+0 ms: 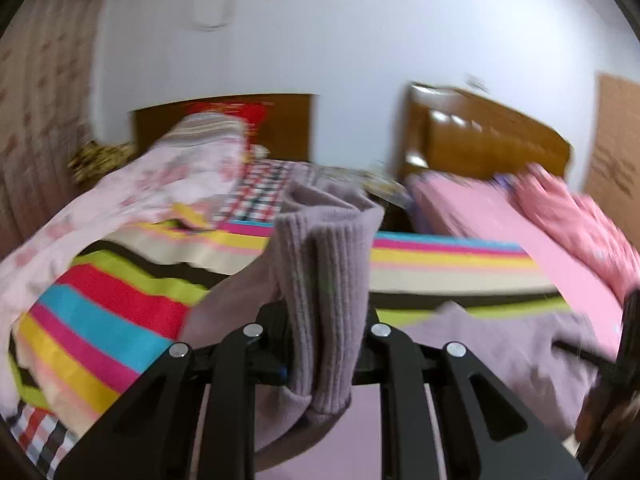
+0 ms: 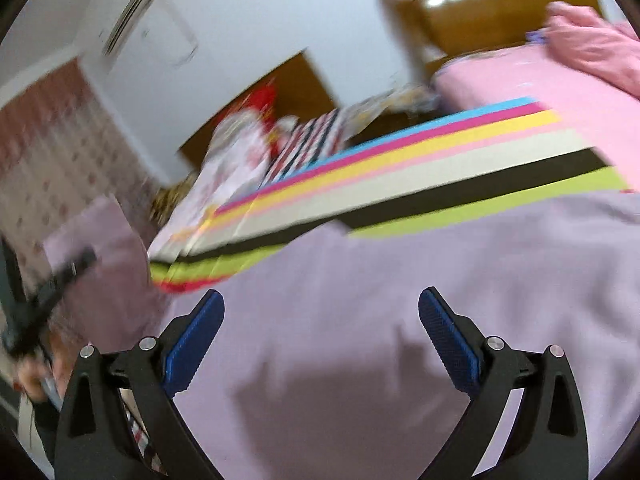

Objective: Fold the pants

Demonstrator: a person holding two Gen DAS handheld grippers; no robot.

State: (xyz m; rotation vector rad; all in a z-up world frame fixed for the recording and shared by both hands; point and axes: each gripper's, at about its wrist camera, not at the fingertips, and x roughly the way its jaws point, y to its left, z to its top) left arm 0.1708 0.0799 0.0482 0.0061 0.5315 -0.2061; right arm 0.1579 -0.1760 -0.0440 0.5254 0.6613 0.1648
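The pants are pale lilac; most of the fabric (image 2: 400, 280) lies spread on the striped bed. My left gripper (image 1: 320, 320) is shut on the ribbed cuff end of the pants (image 1: 324, 248) and holds it lifted above the bed; more of the pants (image 1: 500, 340) lies to the right. In the right wrist view the lifted part (image 2: 100, 248) shows at the left with the left gripper (image 2: 60, 280) in front. My right gripper (image 2: 320, 308) is open and empty just above the spread fabric, blue pads (image 2: 196, 336) wide apart.
The bed has a bright striped sheet (image 1: 120, 304). A pink floral quilt (image 1: 160, 184) and checked cloth (image 1: 260, 192) lie at the far left. A second bed with pink bedding (image 1: 520, 232) and a wooden headboard (image 1: 480, 136) stands at the right.
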